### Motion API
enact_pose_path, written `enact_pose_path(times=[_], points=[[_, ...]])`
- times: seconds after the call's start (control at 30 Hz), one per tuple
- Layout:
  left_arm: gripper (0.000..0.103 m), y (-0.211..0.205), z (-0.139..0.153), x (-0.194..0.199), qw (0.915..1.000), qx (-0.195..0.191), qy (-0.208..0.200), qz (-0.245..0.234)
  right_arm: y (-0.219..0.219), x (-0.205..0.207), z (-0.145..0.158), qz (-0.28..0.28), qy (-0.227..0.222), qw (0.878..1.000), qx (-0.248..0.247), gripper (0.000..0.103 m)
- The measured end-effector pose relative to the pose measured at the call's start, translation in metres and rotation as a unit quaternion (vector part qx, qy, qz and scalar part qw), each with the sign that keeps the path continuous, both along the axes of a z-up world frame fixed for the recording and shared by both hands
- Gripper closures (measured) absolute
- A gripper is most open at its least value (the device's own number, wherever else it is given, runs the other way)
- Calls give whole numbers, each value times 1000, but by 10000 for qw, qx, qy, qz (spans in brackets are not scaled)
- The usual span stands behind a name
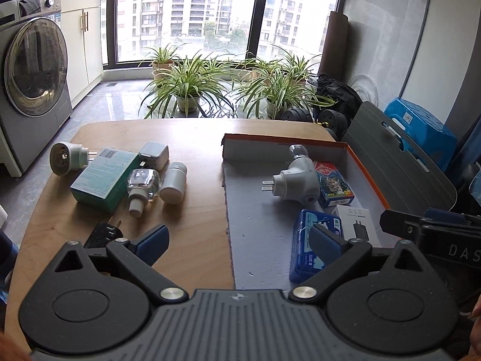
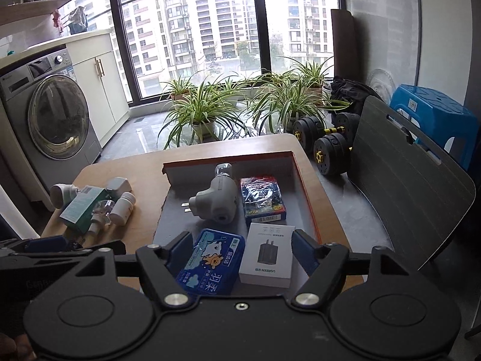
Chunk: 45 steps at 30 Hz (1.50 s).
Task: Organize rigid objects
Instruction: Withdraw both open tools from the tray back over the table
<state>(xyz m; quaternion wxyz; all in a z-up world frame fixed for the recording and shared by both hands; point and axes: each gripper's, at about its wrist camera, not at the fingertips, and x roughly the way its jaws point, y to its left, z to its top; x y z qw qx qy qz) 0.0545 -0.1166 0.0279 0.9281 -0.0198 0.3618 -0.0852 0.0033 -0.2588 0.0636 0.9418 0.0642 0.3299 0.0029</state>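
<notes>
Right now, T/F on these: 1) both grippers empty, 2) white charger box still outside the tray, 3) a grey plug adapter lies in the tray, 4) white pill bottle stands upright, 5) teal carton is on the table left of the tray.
1. True. The left gripper and the right gripper both stand open with nothing pressed between the pads.
2. False. The white charger box lies inside the tray, beside the blue tin.
3. True. The grey plug adapter lies in the tray, next to the card pack.
4. False. The white pill bottle lies on its side on the table.
5. True. The teal carton sits on the table, left of the tray.
</notes>
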Motion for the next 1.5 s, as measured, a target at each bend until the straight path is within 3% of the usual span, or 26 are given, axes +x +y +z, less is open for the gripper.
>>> enact_pose_path(times=[0.9, 1.3, 1.5], points=[[1, 82, -2, -19, 9981, -78, -66, 607, 88, 9, -16, 865, 247, 9958, -164, 17], [1, 122, -30, -20, 9968, -56, 85, 792, 100, 10, -33, 1040, 404, 9937, -105, 17], [4, 130, -42, -3, 9977, 198, 1, 652, 98, 17, -41, 1003, 495, 9937, -45, 17]])
